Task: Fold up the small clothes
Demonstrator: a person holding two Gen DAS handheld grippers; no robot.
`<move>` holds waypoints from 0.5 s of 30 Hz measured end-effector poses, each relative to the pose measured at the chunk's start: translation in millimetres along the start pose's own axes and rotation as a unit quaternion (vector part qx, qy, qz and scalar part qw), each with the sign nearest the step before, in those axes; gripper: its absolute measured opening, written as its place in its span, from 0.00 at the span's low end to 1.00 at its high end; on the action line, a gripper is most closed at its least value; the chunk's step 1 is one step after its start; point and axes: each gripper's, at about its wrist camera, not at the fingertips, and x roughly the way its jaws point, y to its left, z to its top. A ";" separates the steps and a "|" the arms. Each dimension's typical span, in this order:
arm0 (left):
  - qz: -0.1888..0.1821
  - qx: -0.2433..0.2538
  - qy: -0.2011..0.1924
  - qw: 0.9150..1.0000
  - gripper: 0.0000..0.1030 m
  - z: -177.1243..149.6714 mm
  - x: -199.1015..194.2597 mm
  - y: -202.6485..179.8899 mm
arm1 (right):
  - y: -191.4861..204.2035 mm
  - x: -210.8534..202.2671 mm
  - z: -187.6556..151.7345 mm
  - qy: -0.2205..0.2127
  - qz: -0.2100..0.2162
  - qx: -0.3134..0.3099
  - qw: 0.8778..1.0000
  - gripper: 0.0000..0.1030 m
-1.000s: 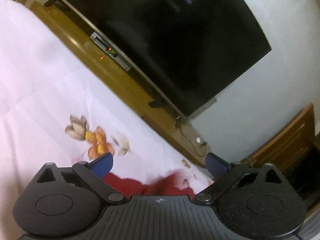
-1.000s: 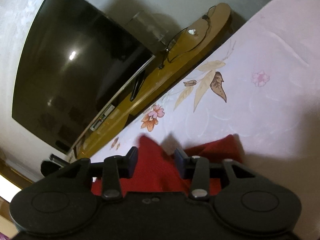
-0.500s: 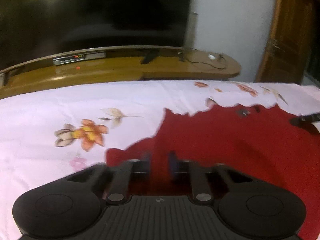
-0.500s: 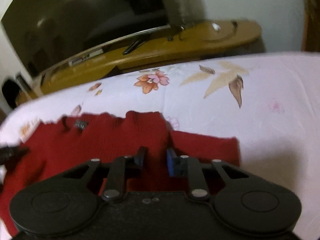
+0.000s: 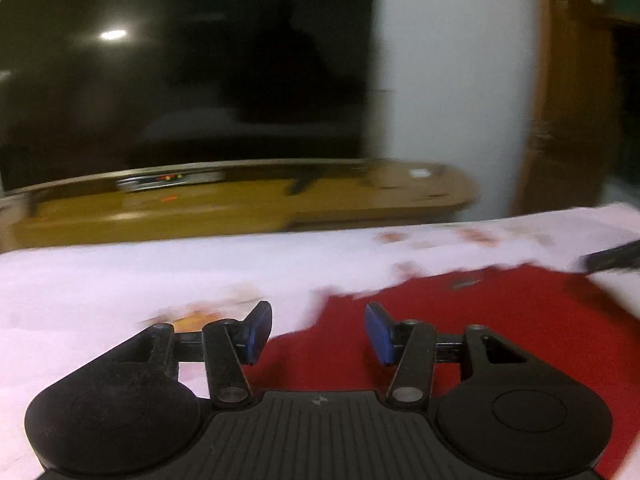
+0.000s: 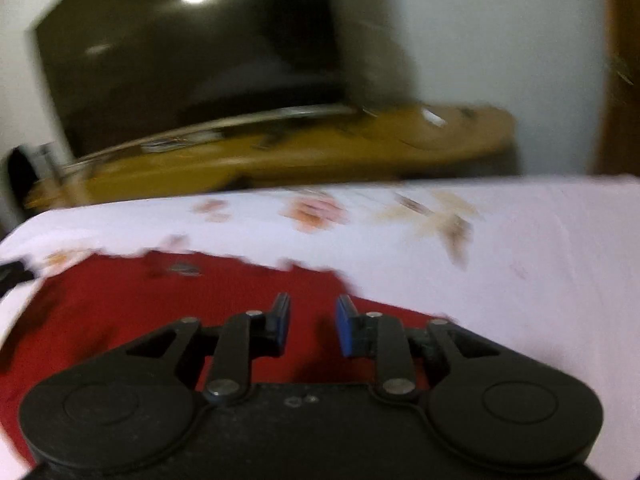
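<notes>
Left gripper (image 5: 319, 330) low in its own view, jaws opening, blue pads apart with nothing pinched between them, only red cloth lying beneath the gap; right gripper (image 6: 313, 326) likewise low in its view, jaws opening, a narrower gap, pads clear of the fabric below; red garment (image 5: 500, 320) spread flat on the floral sheet (image 5: 100, 280), filling the 3 to 6 o'clock part of the left view, ragged far edge running toward 2 o'clock; same red garment (image 6: 140, 312) at 7 to 9 o'clock in the right view, reaching under the right gripper's pads; small dark mark near the far edge of the cloth, too blurred to identify; dark tip of the other tool at 3 o'clock in the left view, just past the garment's corner, and at 9 o'clock in the right view; pale pink sheet (image 6: 520, 260) with orange flowers and brown leaves beyond the garment toward 12 and 2 o'clock; wooden TV stand (image 5: 240, 208) behind the bed at 11 to 1 o'clock; large dark television (image 5: 180, 72) above it at 12 o'clock; wooden door (image 5: 568, 100) at 2 o'clock; both views smeared by motion blur.
</notes>
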 end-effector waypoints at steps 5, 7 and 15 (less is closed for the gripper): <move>-0.105 0.052 0.043 0.992 0.49 -5.5 23.3 -68.0 | 71.1 32.5 -6.9 0.043 0.091 -0.084 0.991 0.27; -0.069 0.078 0.081 0.991 0.50 -20.6 36.6 -69.7 | 83.2 40.8 -19.0 0.056 0.087 -0.115 0.988 0.27; -0.045 0.021 0.060 0.997 0.72 -36.1 16.9 -16.8 | -4.2 24.7 -29.5 0.049 -0.024 -0.043 0.998 0.22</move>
